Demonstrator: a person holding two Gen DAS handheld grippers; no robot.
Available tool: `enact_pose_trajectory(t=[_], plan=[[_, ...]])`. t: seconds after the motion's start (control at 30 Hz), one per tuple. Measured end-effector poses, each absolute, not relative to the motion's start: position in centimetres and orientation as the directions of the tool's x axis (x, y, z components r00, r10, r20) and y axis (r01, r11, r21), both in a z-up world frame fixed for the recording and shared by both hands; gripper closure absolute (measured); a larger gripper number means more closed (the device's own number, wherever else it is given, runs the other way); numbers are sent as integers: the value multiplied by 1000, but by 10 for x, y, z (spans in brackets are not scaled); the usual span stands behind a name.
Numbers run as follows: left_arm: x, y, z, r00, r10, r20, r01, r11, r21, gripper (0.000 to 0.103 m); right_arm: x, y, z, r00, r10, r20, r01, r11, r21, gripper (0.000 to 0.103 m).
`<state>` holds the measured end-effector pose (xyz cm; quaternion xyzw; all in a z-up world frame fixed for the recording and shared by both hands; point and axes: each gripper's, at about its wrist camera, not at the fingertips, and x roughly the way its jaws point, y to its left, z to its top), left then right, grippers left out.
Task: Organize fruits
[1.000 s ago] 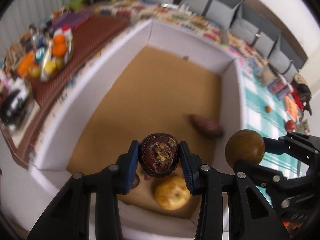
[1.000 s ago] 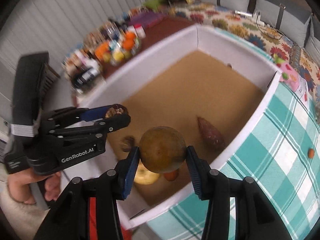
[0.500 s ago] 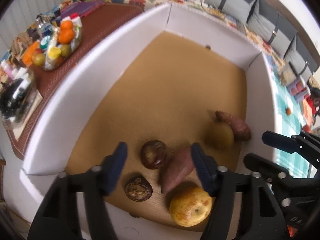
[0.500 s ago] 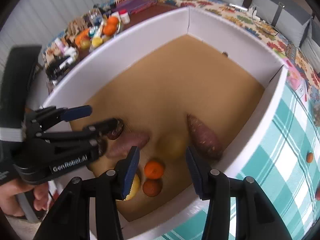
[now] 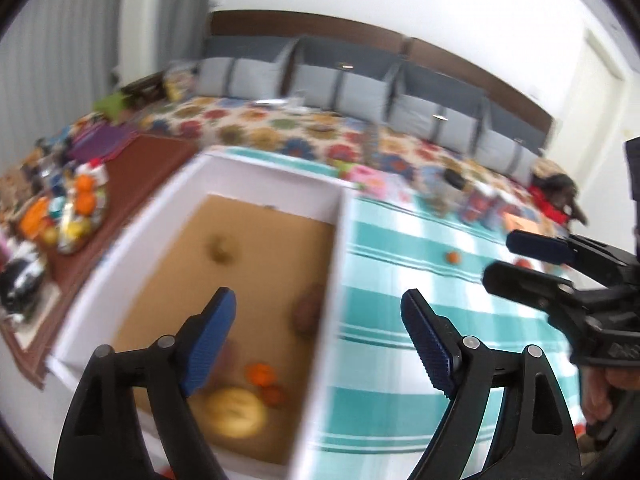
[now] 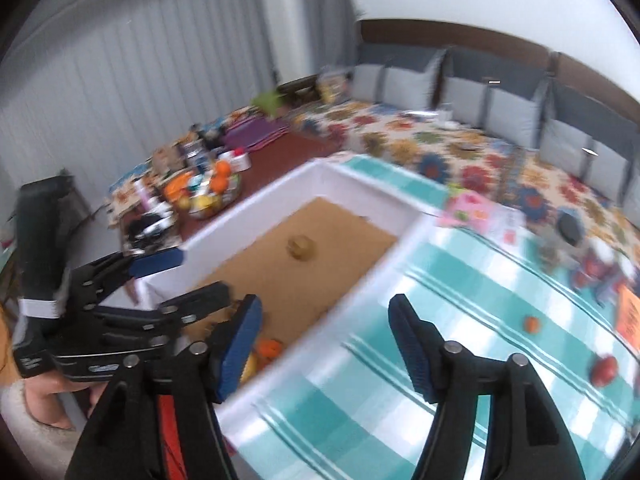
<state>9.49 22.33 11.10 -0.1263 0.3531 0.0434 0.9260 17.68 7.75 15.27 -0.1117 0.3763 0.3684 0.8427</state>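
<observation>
My left tool [image 5: 316, 340]: jaws spread, just been opening, nothing between them. My right tool [image 6: 324, 344]: same, spread and empty. White box [image 5: 340, 248], left of the teal checked cloth [image 5: 420, 280]: brown fruit [image 5: 222, 249] at far end; orange [image 5: 260, 373] and yellow fruit [image 5: 236, 412] at near end, blurred.

Right gripper [image 6: 324, 340] empty, jaws just opened, over the white box [image 6: 360, 178] edge; a round fruit [image 6: 301, 248] sits inside.
</observation>
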Motion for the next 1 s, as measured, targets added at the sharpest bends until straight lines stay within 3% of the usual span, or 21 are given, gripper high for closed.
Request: enact_pose_trajectory(t=[0.27, 0.5, 0.73, 1.0], plan=[[117, 62, 16, 651, -189, -735, 56, 978, -202, 16, 161, -109, 42, 582, 307, -754, -426, 904, 39, 30], [131, -32, -61, 545, -194, -816, 158, 979, -127, 17, 144, -239, -49, 594, 104, -797, -158, 987, 11, 30], [154, -69, -83, 544, -152, -825, 140, 986, -89, 17, 154, -279, -68, 599, 99, -795, -72, 995, 70, 30], [188, -91, -92, 566, -91, -820, 122, 992, -26, 16, 191, -281, -68, 638, 73, -766, -76, 997, 32, 27]])
